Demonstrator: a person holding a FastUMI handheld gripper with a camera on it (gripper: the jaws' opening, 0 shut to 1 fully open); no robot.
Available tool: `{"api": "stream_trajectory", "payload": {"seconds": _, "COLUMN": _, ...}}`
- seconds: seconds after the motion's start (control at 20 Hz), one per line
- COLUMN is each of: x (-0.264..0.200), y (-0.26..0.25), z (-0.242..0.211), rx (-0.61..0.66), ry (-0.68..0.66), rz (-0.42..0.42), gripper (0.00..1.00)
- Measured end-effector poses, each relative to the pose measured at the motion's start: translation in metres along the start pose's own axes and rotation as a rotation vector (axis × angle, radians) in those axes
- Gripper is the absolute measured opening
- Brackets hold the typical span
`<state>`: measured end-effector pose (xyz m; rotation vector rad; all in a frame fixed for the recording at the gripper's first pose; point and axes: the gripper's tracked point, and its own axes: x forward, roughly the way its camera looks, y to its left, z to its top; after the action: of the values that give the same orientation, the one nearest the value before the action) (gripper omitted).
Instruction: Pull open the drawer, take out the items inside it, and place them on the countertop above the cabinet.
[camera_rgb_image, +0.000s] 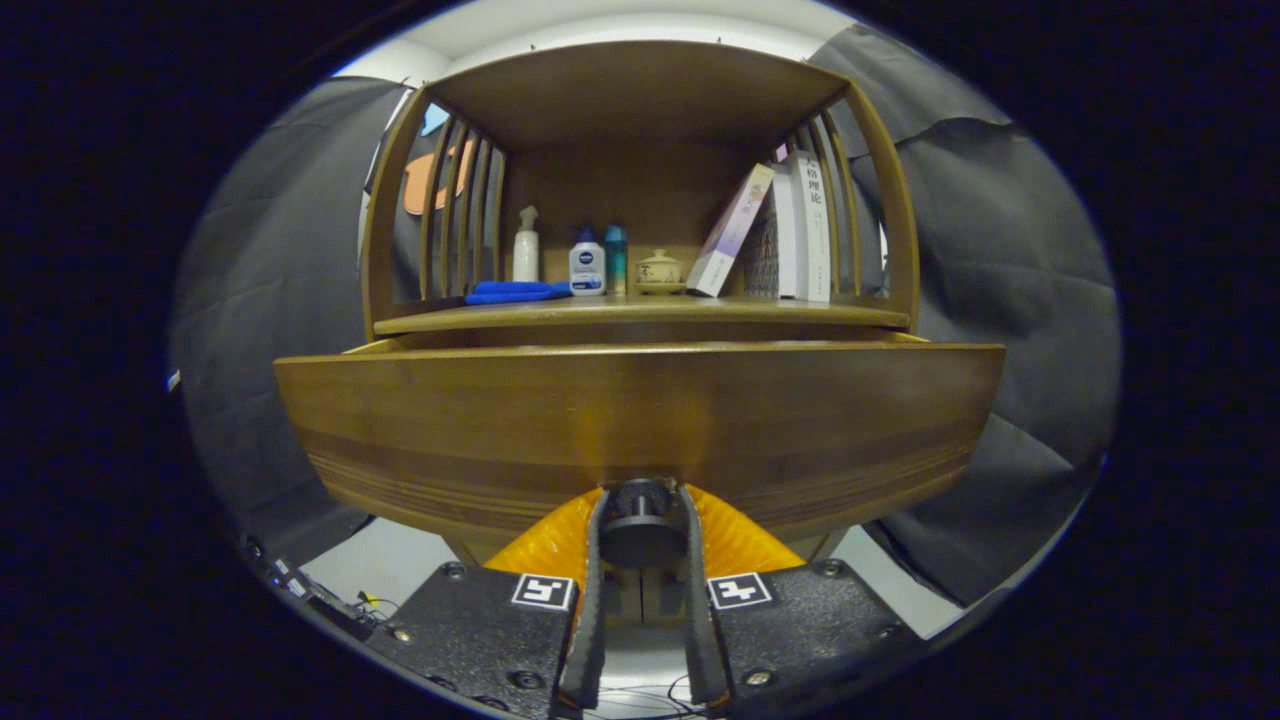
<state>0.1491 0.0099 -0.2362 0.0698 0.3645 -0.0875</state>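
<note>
A wooden cabinet fills the view, and its drawer front (640, 420) stands pulled out a little from the body. A dark round knob (640, 520) sits low on the drawer front. My gripper (641, 505) is shut on that knob, one finger pressing on each side. The drawer's inside is hidden behind its front panel. Above it runs the countertop (640, 312), which carries a blue cloth (515, 292), a white spray bottle (526, 246), a white and blue bottle (587, 264), a teal bottle (616, 259) and a small lidded jar (659, 270).
Several books (780, 235) lean at the right end of the countertop. Curved wooden slats (460, 210) close both sides of the shelf, and a wooden top covers it. Black cloth hangs to either side. Cables (330, 600) lie on the pale floor at lower left.
</note>
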Motion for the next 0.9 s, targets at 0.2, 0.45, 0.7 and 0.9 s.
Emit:
{"api": "stream_trajectory", "payload": {"seconds": 0.2, "x": -0.028, "y": 0.005, "z": -0.010, "rx": -0.020, "ry": 0.000, "rz": 0.023, "gripper": 0.36}}
{"api": "stream_trajectory", "payload": {"seconds": 0.45, "x": -0.055, "y": 0.009, "z": -0.022, "rx": -0.009, "ry": 0.012, "rz": 0.048, "gripper": 0.36}}
{"api": "stream_trajectory", "payload": {"seconds": 0.7, "x": -0.090, "y": 0.010, "z": -0.038, "rx": -0.018, "ry": 0.023, "rz": 0.080, "gripper": 0.36}}
{"api": "stream_trajectory", "payload": {"seconds": 0.9, "x": -0.112, "y": 0.012, "z": -0.051, "rx": -0.020, "ry": 0.039, "rz": 0.114, "gripper": 0.36}}
